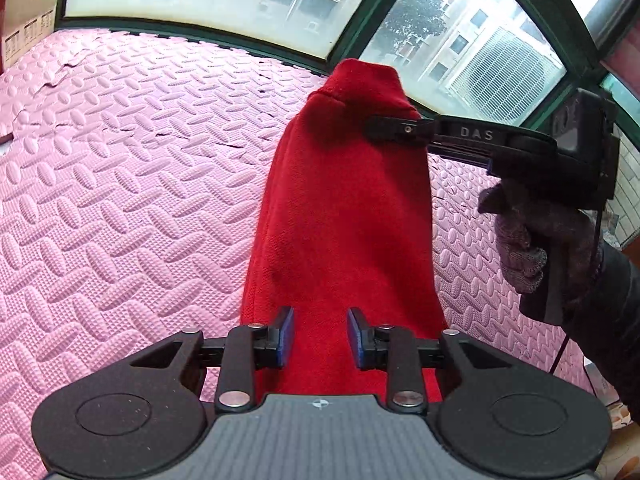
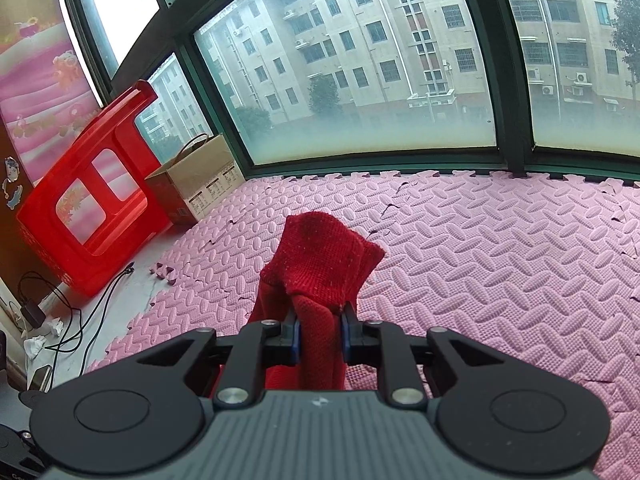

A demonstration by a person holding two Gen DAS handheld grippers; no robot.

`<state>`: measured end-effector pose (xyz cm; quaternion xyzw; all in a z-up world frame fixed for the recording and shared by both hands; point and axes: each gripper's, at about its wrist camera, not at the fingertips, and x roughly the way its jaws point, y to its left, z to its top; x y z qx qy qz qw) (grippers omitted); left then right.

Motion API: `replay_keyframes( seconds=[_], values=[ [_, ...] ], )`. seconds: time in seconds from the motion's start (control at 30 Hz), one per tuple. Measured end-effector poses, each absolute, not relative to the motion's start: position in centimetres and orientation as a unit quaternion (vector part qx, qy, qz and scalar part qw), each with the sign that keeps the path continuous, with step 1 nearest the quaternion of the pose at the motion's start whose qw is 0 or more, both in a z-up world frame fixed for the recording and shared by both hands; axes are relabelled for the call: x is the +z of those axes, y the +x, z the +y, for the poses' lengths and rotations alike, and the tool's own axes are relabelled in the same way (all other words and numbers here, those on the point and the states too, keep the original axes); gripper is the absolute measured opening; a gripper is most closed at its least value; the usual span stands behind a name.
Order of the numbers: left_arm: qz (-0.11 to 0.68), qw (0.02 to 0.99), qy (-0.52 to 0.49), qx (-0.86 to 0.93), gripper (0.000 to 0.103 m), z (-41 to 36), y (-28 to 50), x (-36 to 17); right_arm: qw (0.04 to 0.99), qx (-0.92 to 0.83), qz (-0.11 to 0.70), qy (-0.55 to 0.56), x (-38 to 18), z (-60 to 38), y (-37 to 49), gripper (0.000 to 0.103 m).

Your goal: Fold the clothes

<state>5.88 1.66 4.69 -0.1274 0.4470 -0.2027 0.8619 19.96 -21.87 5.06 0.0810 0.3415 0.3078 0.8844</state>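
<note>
1. One red garment [image 1: 340,208] is in play, a knitted piece held up in the air above the pink foam mat [image 1: 120,184]. It hangs long and narrow, its ribbed end sticking up at the top.
2. Two claws are in view. The right claw [image 2: 319,334] is clamped on a bunch of the red cloth near the ribbed end; its blue pads [image 2: 296,336] press the fabric from both sides. In the left wrist view this same claw reaches in from the right and bites the top of the garment, and a gloved hand [image 1: 532,240] grips its handle.
3. The left claw [image 1: 320,338] stands with its jaws partly apart. The lower stretch of the garment lies between and beyond the two blue pads [image 1: 287,336], with a gap showing on each side, so it does not grip the cloth.
4. One brown cardboard box [image 2: 200,180] sits by the window at the far left edge of the mat, with a thin handle looped over its open top. What is inside cannot be told.
5. One red plastic stool [image 2: 88,196] lies tipped on its side just beside the box.
6. Black cables [image 2: 92,312] trail over the bare floor near the stool.
7. Large windows [image 2: 360,60] with dark green frames run along the far edge of the mat.
</note>
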Motion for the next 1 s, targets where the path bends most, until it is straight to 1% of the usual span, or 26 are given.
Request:
replay_keyframes(
  seconds=[0.13,0.33,0.4,0.43,0.53,0.8,1.0],
  values=[
    [0.448,0.856,-0.088,-0.241,0.031,-1.6,6.0,5.2,0.885,0.308,0.341,0.078,5.1,-21.8,19.9,0.017],
    [0.465,0.843,-0.058,-0.265,0.029,-5.2,7.0,4.1,0.885,0.310,0.339,0.076,5.1,-21.8,19.9,0.017],
    [0.466,0.843,-0.065,-0.262,0.028,-5.6,7.3,4.0,0.885,0.311,0.337,0.074,5.2,-21.8,19.8,0.017],
    [0.465,0.843,-0.070,-0.261,0.025,-5.7,7.3,4.0,0.886,0.312,0.336,0.072,5.2,-21.7,19.7,0.017],
    [0.458,0.847,-0.068,-0.259,0.024,-6.3,7.4,4.2,0.886,0.314,0.334,0.074,5.2,-21.6,19.7,0.017],
    [0.449,0.853,-0.066,-0.259,0.023,-6.9,7.4,3.9,0.885,0.311,0.338,0.076,4.9,-21.7,19.9,0.017],
    [0.447,0.849,-0.069,-0.274,0.023,-6.5,7.3,3.7,0.882,0.305,0.353,0.074,3.4,-21.9,20.9,0.017]
  ],
)
